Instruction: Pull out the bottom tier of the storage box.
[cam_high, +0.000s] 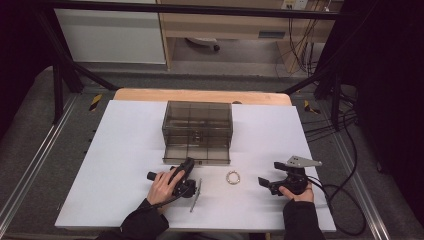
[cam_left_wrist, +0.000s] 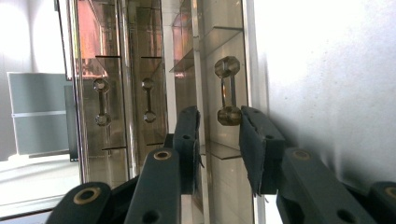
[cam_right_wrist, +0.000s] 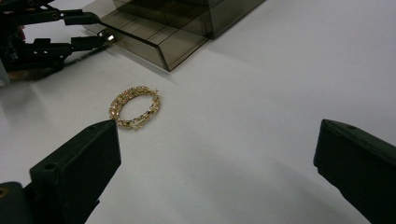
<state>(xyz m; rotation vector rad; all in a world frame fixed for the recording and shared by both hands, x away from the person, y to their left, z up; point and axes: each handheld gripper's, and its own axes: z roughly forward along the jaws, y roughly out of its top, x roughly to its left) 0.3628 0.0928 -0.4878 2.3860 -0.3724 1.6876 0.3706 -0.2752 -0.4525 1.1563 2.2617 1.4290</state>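
Your left gripper (cam_high: 186, 170): black jaws partly closed around small faceted handle (cam_left_wrist: 228, 91) on front of pulled-out drawer (cam_high: 196, 154); whether pads press it, cannot tell. Drawer belongs to smoky translucent plastic organizer box (cam_high: 197, 125), rectangular, gridded compartments, glossy walls, at middle of white matte surface (cam_high: 125, 145). Your right gripper (cam_high: 267, 182): jaws wide apart, nothing between. Gold chain bracelet (cam_right_wrist: 134, 107), studded links, closed loop, lies flat on surface between both grippers, just ahead of right jaws, near drawer front.
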